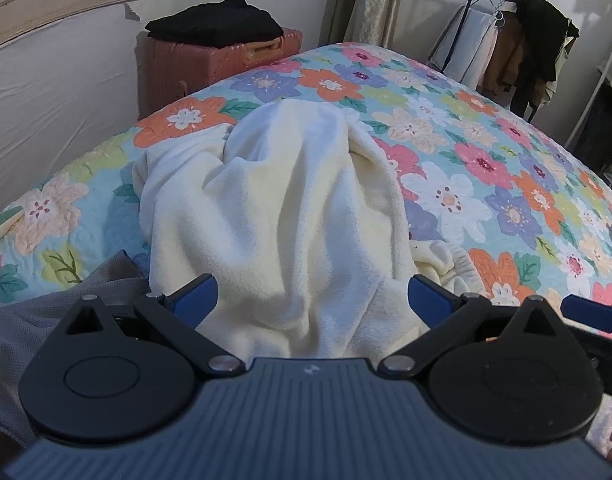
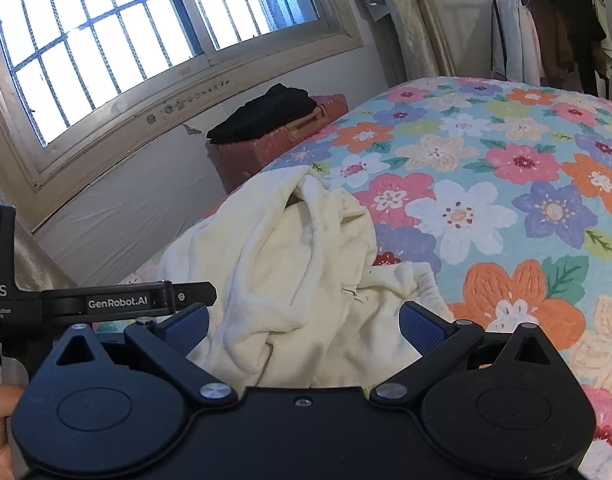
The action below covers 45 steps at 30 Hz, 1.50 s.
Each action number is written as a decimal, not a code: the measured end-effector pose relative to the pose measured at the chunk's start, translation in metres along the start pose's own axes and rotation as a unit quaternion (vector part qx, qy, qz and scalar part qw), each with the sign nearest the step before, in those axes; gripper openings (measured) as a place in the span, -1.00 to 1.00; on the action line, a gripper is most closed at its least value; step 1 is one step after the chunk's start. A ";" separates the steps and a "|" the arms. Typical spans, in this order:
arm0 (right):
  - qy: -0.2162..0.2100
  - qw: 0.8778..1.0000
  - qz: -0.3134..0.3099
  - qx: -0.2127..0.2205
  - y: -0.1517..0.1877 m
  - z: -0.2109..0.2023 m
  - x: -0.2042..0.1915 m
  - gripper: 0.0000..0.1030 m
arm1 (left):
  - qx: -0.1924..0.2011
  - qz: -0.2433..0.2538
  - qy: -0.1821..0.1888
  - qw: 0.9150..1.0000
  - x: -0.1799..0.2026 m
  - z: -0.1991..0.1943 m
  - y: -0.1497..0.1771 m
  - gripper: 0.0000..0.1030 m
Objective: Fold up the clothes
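Note:
A cream fleece garment (image 1: 278,208) lies crumpled on the flowered bedspread (image 1: 485,152), its near edge reaching under both grippers. My left gripper (image 1: 311,300) hovers open just above its near end, blue pads (image 1: 196,298) spread wide with only cloth beneath them. In the right wrist view the same cream garment (image 2: 290,264) shows a small zipper pull and a ribbed cuff at its right side. My right gripper (image 2: 304,330) is open over its near edge and holds nothing. The left gripper's body (image 2: 126,302) shows at the left of the right wrist view.
A pink suitcase (image 1: 210,68) with folded black clothes (image 1: 214,22) on top stands beside the bed under the barred window (image 2: 146,32). A clothes rack (image 1: 517,40) with hanging garments stands at the back right. A grey cloth (image 1: 46,308) lies at the near left.

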State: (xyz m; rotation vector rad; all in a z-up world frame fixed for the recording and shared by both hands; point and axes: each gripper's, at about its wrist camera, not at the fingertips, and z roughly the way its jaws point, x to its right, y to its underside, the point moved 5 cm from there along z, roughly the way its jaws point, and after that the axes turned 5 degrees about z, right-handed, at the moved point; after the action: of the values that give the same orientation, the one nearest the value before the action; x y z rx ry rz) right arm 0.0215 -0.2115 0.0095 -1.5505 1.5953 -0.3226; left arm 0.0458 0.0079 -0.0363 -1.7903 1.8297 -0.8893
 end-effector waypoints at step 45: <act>-0.112 0.990 0.033 -0.077 -0.023 0.163 0.026 -0.31 | -0.018 -0.079 0.093 0.992 -0.047 0.101 0.003 -0.19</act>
State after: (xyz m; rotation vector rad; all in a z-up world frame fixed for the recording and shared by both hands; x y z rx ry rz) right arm 0.1569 -0.1791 -0.0813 -1.5837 1.5195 0.0121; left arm 0.1178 0.0397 -0.1153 -1.9556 1.8444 -1.1232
